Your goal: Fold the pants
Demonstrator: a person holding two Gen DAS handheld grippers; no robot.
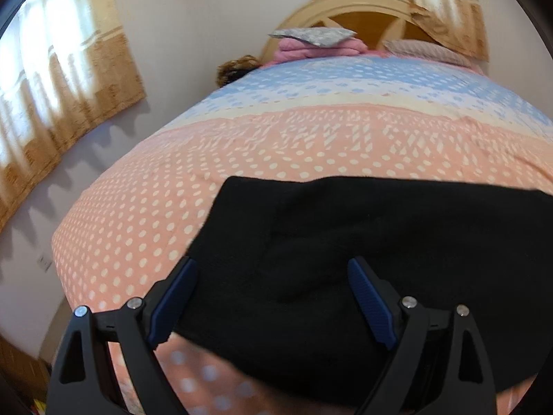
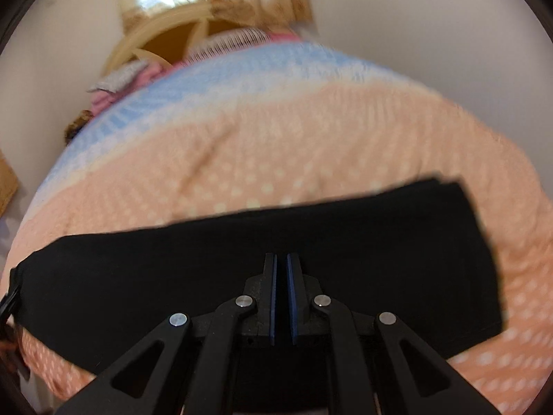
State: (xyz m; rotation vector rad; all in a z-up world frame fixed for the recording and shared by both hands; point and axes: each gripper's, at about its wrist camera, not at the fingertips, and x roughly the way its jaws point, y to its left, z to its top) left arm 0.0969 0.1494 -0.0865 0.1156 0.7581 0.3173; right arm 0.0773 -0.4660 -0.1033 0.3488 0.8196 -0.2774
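Observation:
Black pants (image 1: pixel 345 242) lie folded flat as a long band across the near part of a bed with a peach and blue dotted cover (image 1: pixel 242 145). My left gripper (image 1: pixel 273 269) is open, its blue pads spread wide over the band's left end, holding nothing. In the right wrist view the pants (image 2: pixel 172 269) stretch from left to right. My right gripper (image 2: pixel 282 259) hovers over their middle with its blue pads nearly together and only a thin gap between them; nothing shows between them. The view is blurred.
A wooden arched headboard (image 1: pixel 366 10) stands at the far end with pink and grey folded bedding (image 1: pixel 314 43) and a pillow (image 1: pixel 428 50). Curtains (image 1: pixel 58 79) hang on the left wall. The bed's left edge (image 1: pixel 69 242) drops to the floor.

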